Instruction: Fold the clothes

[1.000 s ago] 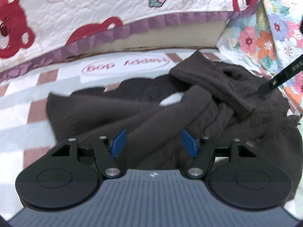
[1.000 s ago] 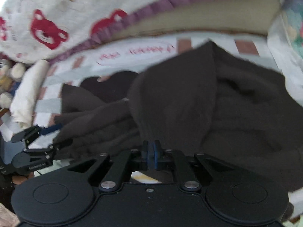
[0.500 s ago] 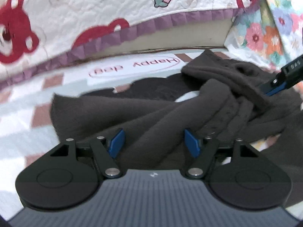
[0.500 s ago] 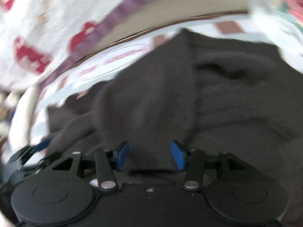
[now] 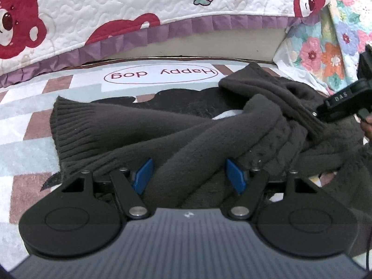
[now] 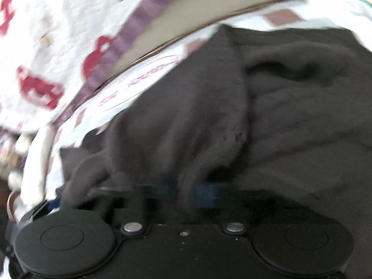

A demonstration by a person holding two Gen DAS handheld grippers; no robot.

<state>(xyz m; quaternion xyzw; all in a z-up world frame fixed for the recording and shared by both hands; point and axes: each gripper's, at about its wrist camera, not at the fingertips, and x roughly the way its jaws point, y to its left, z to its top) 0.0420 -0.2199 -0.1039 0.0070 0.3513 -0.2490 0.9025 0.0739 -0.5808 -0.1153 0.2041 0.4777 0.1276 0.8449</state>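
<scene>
Dark brown sweater (image 5: 186, 130) lies bunched on the checked mat (image 5: 28, 125), in front of the bear quilt (image 5: 116, 11). My left gripper (image 5: 189, 174) is spread, a thick fold between the blue pads, not pinched. My right gripper (image 6: 186, 193) is closing on a ridge of the same cloth; view blurred, can't tell if contact is made. Best: grab one layer only, near the ribbed hem (image 5: 74, 125), then pull flat.
</scene>
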